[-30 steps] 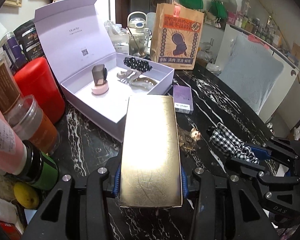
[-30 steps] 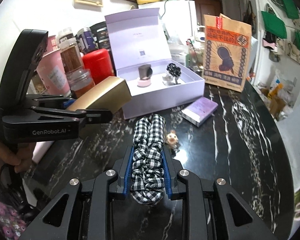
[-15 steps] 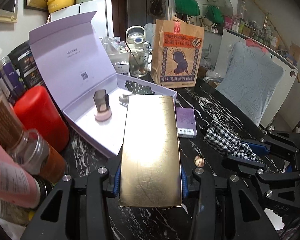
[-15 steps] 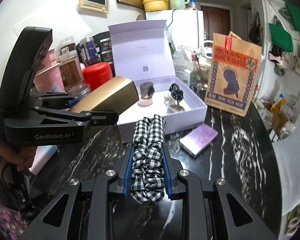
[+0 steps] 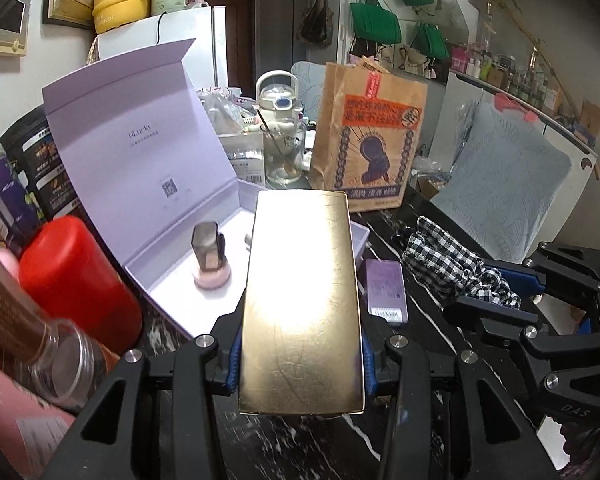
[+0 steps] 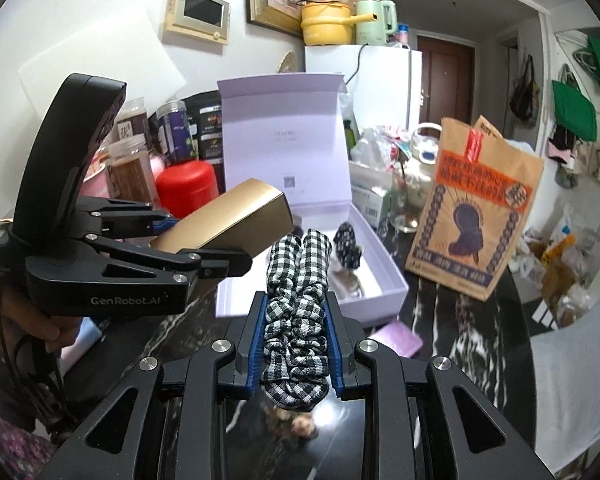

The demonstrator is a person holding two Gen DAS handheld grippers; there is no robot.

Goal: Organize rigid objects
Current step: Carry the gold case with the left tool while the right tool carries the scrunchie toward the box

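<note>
The left gripper (image 5: 300, 364) is clenched on a long gold box (image 5: 302, 300), its blue pads pressing the box's two long sides. The right gripper (image 6: 294, 344) is clamped on a black-and-white checked scrunchie (image 6: 296, 300), which sticks out past the pads. Since a second ago both tools have lifted with their loads: the black marble table (image 5: 420, 216) takes up less of each view and the room's back wall more, and the gold box now covers the grey clip in the gift box that was plainly visible earlier.

In the left wrist view the open lilac gift box (image 5: 172, 280) sits at centre left, its lid up, a small dark bottle on a pink base (image 5: 210, 260) standing inside. A small purple box (image 5: 384, 288) lies on the table just right of the gold box. A red canister (image 5: 76, 284) stands at left against the gift box's side, with clear jars at the lower left. In the right wrist view a black beaded hair piece (image 6: 348, 246) lies in the gift box beyond the scrunchie, and the gold box crosses in front of the gift box's left part.

A brown paper bag (image 5: 368, 140) printed with Chinese characters stands behind. The lid reads roughly "OLucky" above a QR code; the left tool's side reads "GenRobot.AI".
</note>
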